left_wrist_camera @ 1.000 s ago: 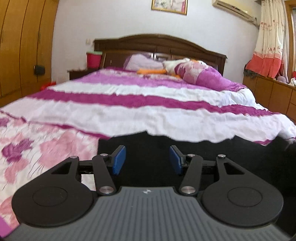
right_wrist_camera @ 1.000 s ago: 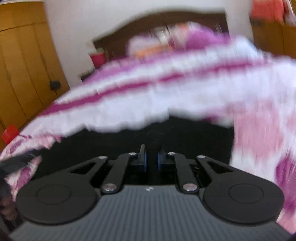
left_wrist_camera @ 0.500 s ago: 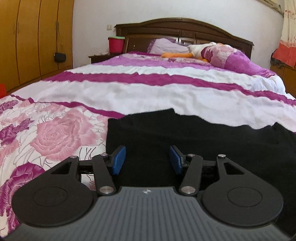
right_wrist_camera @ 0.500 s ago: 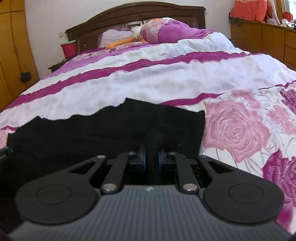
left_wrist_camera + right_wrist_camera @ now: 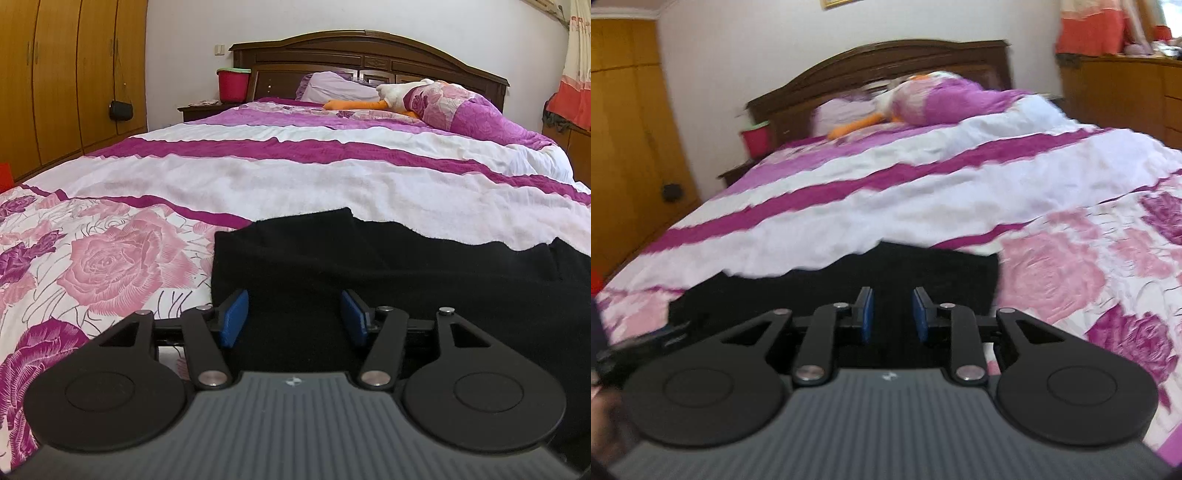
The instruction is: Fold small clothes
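My left gripper [image 5: 291,317] hangs low over a black garment [image 5: 388,273] spread across the near edge of the bed [image 5: 295,177], its blue pads [image 5: 233,317] held wide apart with nothing between them. The garment's left edge lies just beside the pink rose print of the bedspread [image 5: 110,258], and its far edge runs ragged against the white and magenta stripes. Further right, my right gripper [image 5: 891,314] sits over the same black garment [image 5: 849,288], near its right edge, its blue pads [image 5: 867,317] parted by a narrower gap and gripping nothing; this view is blurred, so I cannot tell whether the pads touch the cloth. Toward the head of the bed, a purple quilt bundle [image 5: 465,107] lies at the right beside an orange and white soft toy [image 5: 373,99], with a lilac pillow [image 5: 332,86] against the dark wooden headboard [image 5: 369,51]. A red bucket [image 5: 233,85] stands on the nightstand at the bed's far left corner, next to a tall wooden wardrobe [image 5: 66,74] with a small black bag [image 5: 120,109] hanging from its door.
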Tool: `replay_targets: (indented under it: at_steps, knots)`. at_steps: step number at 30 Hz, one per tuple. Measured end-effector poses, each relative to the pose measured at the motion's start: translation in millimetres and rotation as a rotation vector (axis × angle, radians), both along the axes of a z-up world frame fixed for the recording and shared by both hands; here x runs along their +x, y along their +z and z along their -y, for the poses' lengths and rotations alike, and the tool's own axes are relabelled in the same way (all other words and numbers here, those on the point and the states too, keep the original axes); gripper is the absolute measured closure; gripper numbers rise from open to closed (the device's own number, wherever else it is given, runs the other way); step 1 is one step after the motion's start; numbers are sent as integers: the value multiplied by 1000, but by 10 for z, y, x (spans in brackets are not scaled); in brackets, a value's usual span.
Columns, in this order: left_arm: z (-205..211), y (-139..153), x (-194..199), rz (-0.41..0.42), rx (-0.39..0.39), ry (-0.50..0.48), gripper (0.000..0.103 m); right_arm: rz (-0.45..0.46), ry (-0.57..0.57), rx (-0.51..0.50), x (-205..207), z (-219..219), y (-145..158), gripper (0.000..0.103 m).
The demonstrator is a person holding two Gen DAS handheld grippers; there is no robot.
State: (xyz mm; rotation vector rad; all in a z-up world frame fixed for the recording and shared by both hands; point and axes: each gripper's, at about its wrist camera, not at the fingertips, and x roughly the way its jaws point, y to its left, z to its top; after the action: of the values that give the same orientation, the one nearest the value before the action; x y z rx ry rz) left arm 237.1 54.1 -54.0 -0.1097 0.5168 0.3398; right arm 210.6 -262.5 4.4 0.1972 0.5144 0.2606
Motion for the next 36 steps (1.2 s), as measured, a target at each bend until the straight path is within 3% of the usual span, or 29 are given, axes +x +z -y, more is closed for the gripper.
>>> replay_targets:
  at_steps: [5, 8, 15, 21, 23, 27, 28, 36]
  knots:
    - [-8, -6, -1, 0, -7, -2, 40, -81, 37, -107, 160, -164, -363, 79]
    - [-11, -15, 9, -4, -8, -3, 39, -12, 39, -77, 147, -118, -566, 79]
    - [-35, -25, 7, -3, -23, -3, 38, 22, 29, -20, 175, -48, -685, 80]
    - [81, 112, -107, -33, 53, 27, 34, 19, 15, 59, 129, 40, -666, 79]
    - [119, 190, -255, -40, 66, 11, 34, 10, 1, 103, 63, 94, -634, 76]
    - [85, 332, -629, -38, 52, -20, 34, 0, 21, 166, -165, 159, -511, 42]
    - [77, 363, -730, -40, 57, -16, 34, 5, 28, 168, -238, 158, -478, 39]
    - [-15, 581, -1580, -33, 29, 0, 34, -34, 63, 108, -818, 84, -224, 38]
